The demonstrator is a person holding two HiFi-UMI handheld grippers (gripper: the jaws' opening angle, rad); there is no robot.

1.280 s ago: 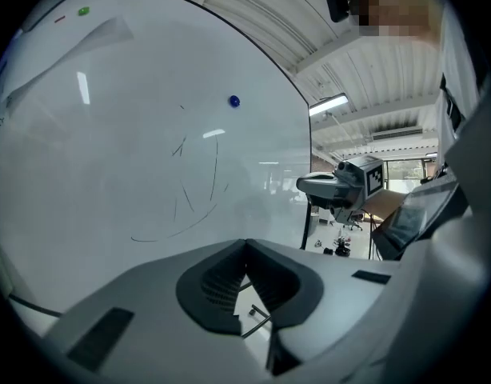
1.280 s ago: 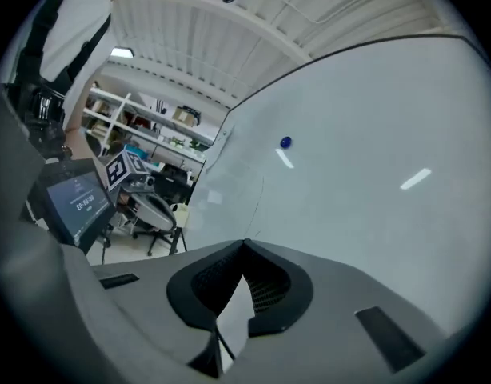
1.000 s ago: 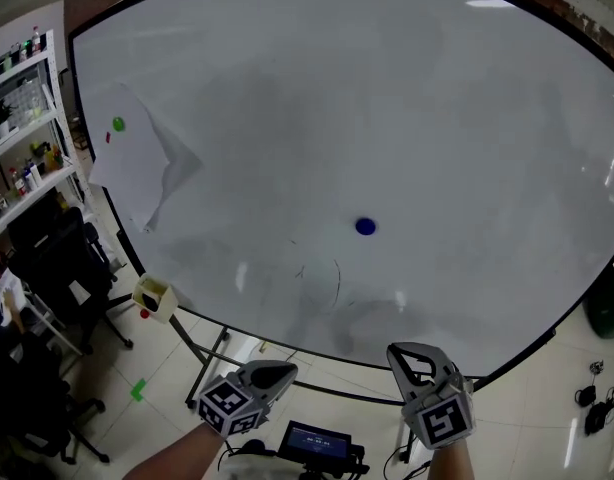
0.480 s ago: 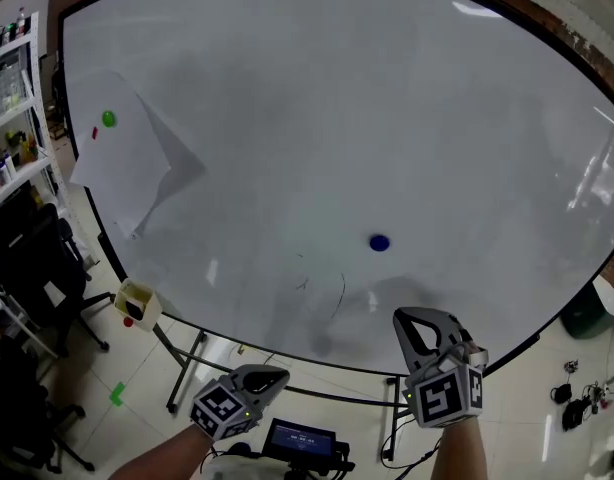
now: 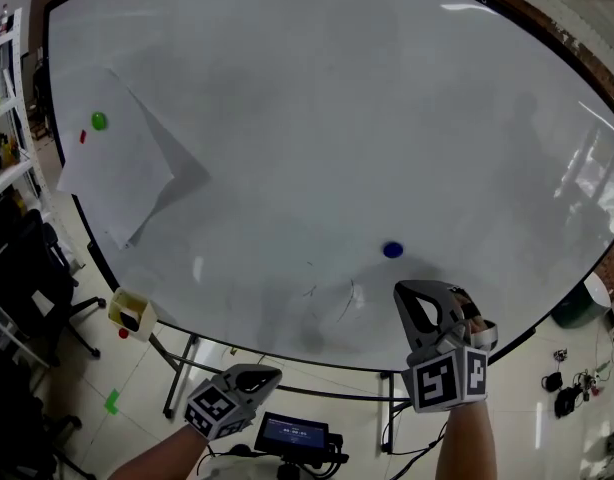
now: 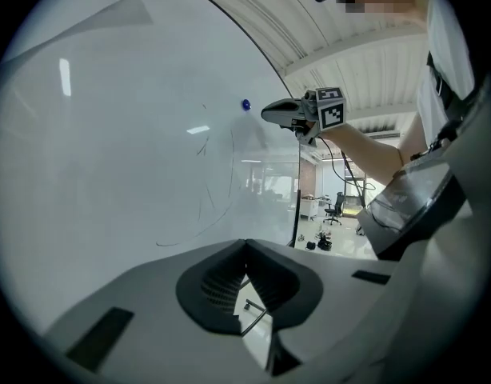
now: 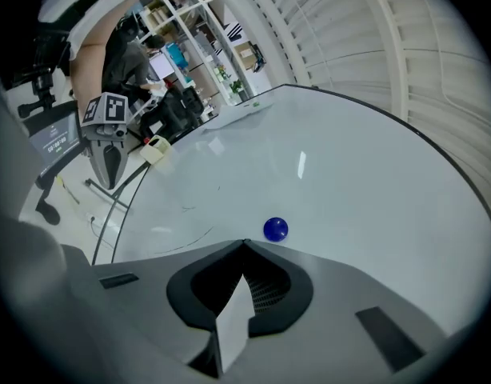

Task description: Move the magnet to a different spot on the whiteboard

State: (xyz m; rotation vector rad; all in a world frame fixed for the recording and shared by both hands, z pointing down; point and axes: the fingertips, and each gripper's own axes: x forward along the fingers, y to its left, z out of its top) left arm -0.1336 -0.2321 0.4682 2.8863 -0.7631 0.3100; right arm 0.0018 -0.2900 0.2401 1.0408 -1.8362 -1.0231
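Two handheld grippers are raised in front of a large whiteboard (image 5: 317, 118), which fills most of the head view. The blue magnet (image 5: 392, 250) is stuck to the lower right part of the board, with faint pen marks (image 5: 339, 301) drawn just below and to its left. The right gripper (image 5: 408, 289) is pointed at the board just beneath the magnet; in the right gripper view its jaws are pressed together with nothing between them, and the magnet is seen just beyond their tips, not touched. The left gripper (image 5: 276, 372) is held lower and to the left, below the board's bottom edge, and its jaws are likewise closed on nothing. A sheet of paper (image 5: 122, 173) is pinned at the board's upper left by a green magnet (image 5: 98, 121), with a small red magnet (image 5: 83, 137) beside it. A yellow holder (image 5: 130, 311) is fixed at the lower left edge of the board, and a small screen (image 5: 292, 434) is seen between the forearms.
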